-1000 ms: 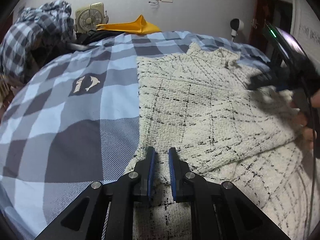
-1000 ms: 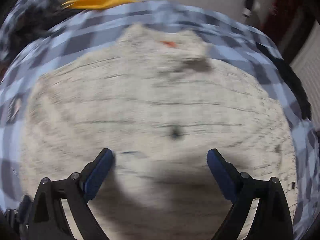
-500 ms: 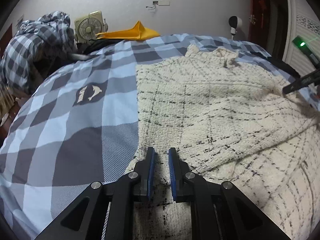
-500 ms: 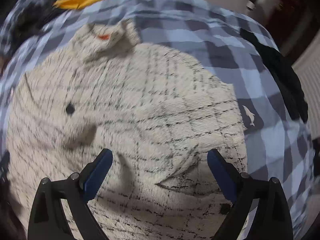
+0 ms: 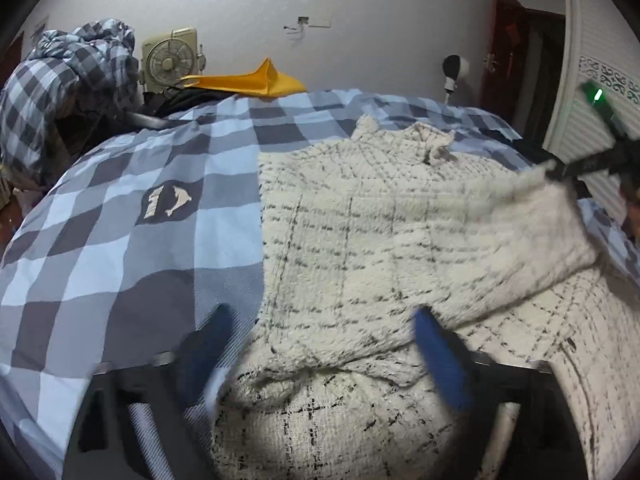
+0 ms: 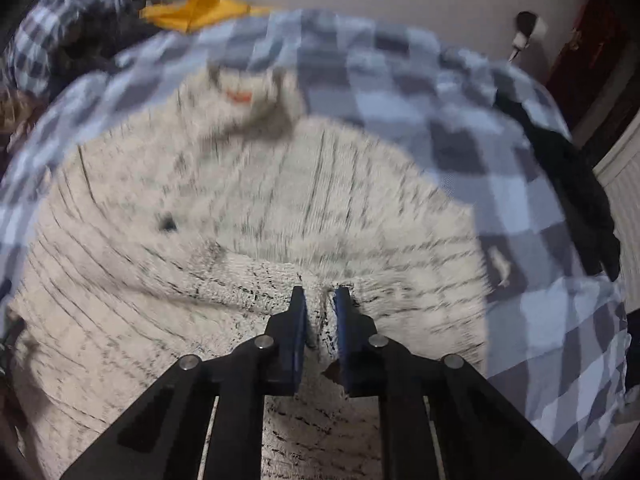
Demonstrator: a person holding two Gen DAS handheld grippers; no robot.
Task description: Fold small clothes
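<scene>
Left wrist view: the left gripper (image 5: 320, 350) has its jaws opening and they stand wide apart, blurred, one over the checked blanket (image 5: 120, 208) and one over the cream sweater (image 5: 360, 240). The pads press on nothing, so I judge this hand has let go of the folded hem edge so that the cloth can lie flat. The sweater lies spread on the blanket, collar toward the far wall, with one side already turned over the body. At the far right, the right gripper (image 5: 554, 170) pinches a raised corner of the knit, probably to bring that side across.

Right wrist view: the right gripper (image 6: 320, 320) has its jaws closing to a narrow gap, and a fold of the sweater (image 6: 240, 220) is between the blue pads. The cloth is gathered into a ridge there, which suggests a firm hold for the fold. A yellow cloth (image 6: 192, 10) lies behind the bed.
</scene>
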